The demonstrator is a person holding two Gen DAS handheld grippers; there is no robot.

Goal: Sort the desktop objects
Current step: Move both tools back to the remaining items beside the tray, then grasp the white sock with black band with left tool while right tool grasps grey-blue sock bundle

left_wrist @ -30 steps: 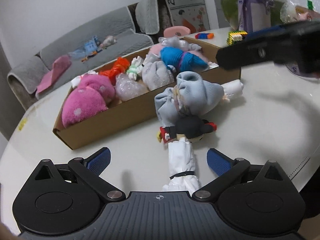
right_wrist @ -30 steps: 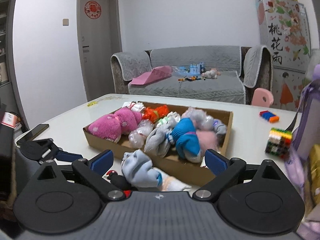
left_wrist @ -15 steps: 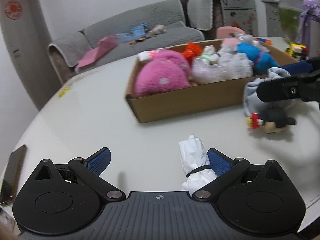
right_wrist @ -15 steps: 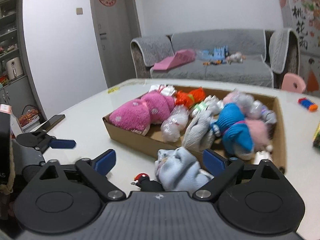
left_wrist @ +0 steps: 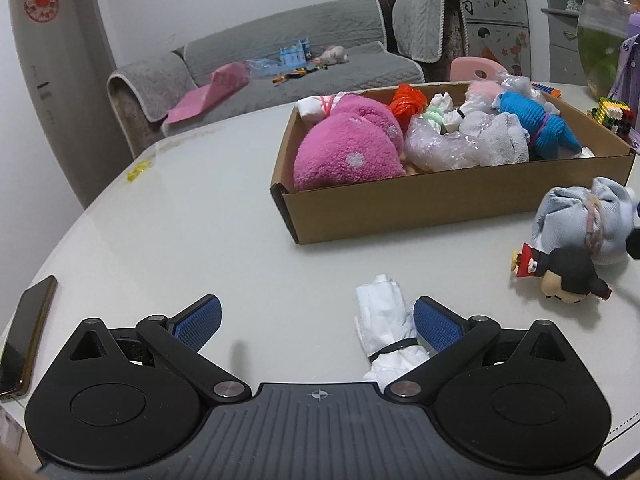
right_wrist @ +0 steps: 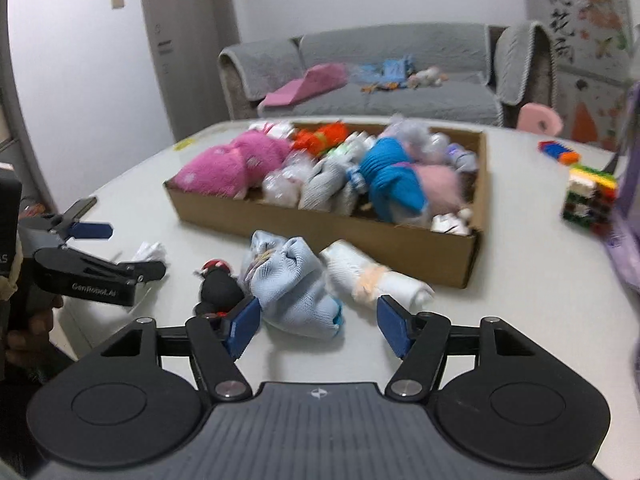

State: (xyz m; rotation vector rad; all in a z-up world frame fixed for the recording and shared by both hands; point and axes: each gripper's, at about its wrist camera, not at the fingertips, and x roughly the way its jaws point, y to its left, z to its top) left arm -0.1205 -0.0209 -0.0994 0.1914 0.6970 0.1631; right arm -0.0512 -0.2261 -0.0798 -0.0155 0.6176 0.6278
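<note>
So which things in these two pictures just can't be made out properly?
- Left wrist view: the base of the white bundle is hidden behind the left gripper.
- Right wrist view: the black doll is partly covered by the right gripper and its finger.
- Right wrist view: motion blur smears the items in the cardboard box.
- Left wrist view: the phone is cut by the frame edge.

Light-blue sock bundle [right_wrist: 294, 286] beside cardboard box [right_wrist: 360, 236]
</note>
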